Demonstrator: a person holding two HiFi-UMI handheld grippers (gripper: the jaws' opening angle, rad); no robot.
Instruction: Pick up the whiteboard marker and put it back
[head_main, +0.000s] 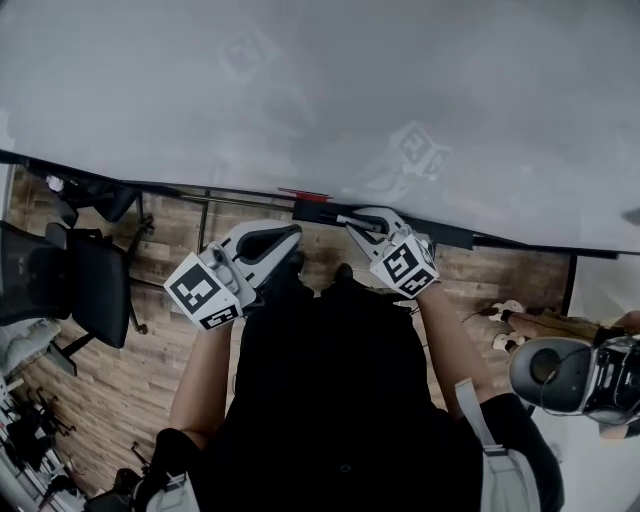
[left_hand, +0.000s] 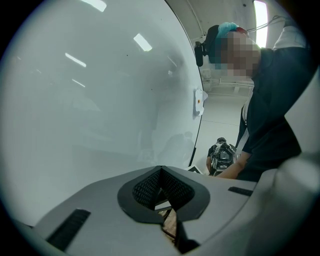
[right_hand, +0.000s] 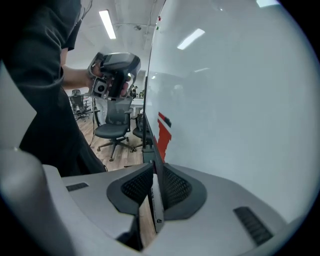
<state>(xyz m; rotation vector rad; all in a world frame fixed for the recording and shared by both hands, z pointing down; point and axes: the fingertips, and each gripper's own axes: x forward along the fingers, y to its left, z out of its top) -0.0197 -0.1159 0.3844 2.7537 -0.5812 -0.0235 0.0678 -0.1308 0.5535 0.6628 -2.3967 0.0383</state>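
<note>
- Right gripper (head_main: 362, 222) is clamping the slim grey whiteboard marker (right_hand: 155, 200) lengthwise betw. its jaws. The marker is lying parallel to the long black tray ledge (head_main: 440, 232) under the big white whiteboard (head_main: 300, 90), prob. to line it up for setting down.
- Marker is sitting at or just above the ledge; contact can't be told.
- Left gripper (head_main: 288, 238) is hovering clenched on nothing, near the person's chest & out of the way.
- Small red flat item (head_main: 305, 193) is lying on the ledge just beside the marker; it may be crowding the drop spot.
- Black office chair (head_main: 90, 285) is standing well apart on the wood floor.
</note>
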